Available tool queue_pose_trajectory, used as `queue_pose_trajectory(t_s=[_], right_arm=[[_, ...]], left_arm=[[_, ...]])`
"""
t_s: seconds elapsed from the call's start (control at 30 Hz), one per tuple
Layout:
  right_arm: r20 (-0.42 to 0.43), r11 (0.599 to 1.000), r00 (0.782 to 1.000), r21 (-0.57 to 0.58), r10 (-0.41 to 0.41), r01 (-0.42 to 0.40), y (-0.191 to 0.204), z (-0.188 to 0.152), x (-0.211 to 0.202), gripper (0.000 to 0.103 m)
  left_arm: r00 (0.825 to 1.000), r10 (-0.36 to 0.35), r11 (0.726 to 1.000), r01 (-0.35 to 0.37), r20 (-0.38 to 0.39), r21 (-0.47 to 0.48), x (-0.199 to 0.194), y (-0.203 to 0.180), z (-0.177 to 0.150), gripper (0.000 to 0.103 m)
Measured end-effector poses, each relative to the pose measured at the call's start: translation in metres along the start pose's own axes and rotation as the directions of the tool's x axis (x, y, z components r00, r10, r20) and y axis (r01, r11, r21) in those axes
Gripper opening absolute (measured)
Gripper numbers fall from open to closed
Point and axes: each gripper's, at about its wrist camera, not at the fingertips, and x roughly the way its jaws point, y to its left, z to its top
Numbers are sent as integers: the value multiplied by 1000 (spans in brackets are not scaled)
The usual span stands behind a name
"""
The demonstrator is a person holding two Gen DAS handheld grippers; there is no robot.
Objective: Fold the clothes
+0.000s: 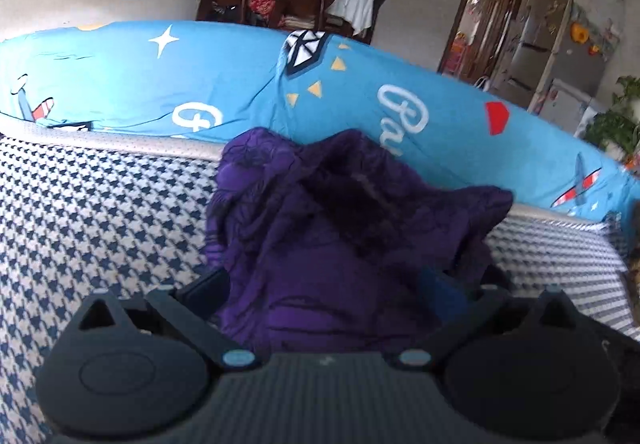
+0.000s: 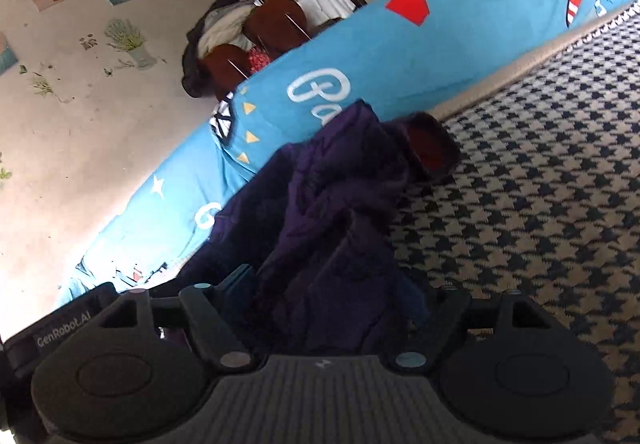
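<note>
My left hand-held gripper (image 1: pixel 332 284) had its jaws spread with a bunched purple garment (image 1: pixel 340 228) filling the gap; I could not tell whether it pinched. My right hand-held gripper (image 2: pixel 336 288) stood spread around the same garment (image 2: pixel 344 204), which lay on a houndstooth cover (image 2: pixel 540 184) beside a blue cushion (image 1: pixel 160 84).

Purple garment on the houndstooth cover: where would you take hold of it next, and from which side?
Probably the cuffed sleeve end of the purple garment, the tube showing a red lining: it sticks out clear of the bunched folds. Come in from the open houndstooth cover side, since the blue cushion blocks the far side.
</note>
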Motion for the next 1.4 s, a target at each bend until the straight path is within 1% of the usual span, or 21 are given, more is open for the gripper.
queue_pose_trajectory(t_s=[0.03,0.07,0.1,0.13,0.2,0.3,0.43,0.5,0.63,0.8,0.9,0.97,1.07,1.1,1.2,1.27,1.33,1.4], right_arm=[[-9,1000,1000,-2,-4,4,-1,-2,2,66],[-25,1000,1000,1,-5,5,-2,-3,4,49],[-38,1000,999,3,-6,6,-2,-4,5,41],[-43,1000,999,-2,-2,2,-2,-6,3,37],[-41,1000,999,-28,-6,5,1,-9,-3,26],[-29,997,999,-80,-14,11,7,-15,-15,19],[-36,985,999,-170,1,-8,22,-30,-34,17],[-42,976,999,-217,11,-20,31,-40,-41,16],[-77,962,997,-270,26,-46,41,-61,-54,14],[-149,950,988,-302,32,-76,48,-89,-62,14],[-198,953,980,-289,27,-85,46,-100,-65,14],[-232,957,972,-275,25,-90,43,-106,-67,14],[-295,961,955,-256,27,-106,39,-115,-70,14],[-291,958,957,-267,23,-104,40,-117,-74,14],[-236,939,971,-323,39,-116,45,-118,-90,15],[-188,927,981,-355,57,-122,48,-115,-99,17],[-142,917,988,-380,68,-118,51,-112,-105,22],[-107,914,992,-394,60,-98,53,-109,-107,31]], left_arm=[[1000,24,1000,-24,-13,3,3,2,-3,103],[999,35,999,-36,-26,-3,5,5,-5,103],[998,45,999,-45,-39,-10,7,9,-7,103],[997,49,999,-50,-53,-16,7,14,-10,103],[995,75,997,-76,-69,-7,7,19,-14,103],[987,145,989,-143,-64,39,2,23,-19,103],[974,214,976,-210,-74,60,-4,33,-24,103],[968,236,971,-233,-90,45,-5,40,-27,103],[953,267,963,-269,-141,3,-7,55,-37,103],[937,298,951,-307,-183,-24,-14,67,-50,103],[922,314,942,-332,-225,-46,-16,76,-60,103],[916,314,938,-340,-250,-66,-17,83,-65,103],[919,310,937,-338,-243,-85,-25,90,-70,103],[928,298,941,-325,-224,-94,-29,90,-69,103],[950,266,951,-286,-163,-114,-42,89,-65,103],[961,243,958,-259,-131,-124,-48,86,-62,103],[970,217,965,-231,-112,-126,-50,80,-60,103],[973,206,970,-218,-104,-111,-51,72,-58,103]])
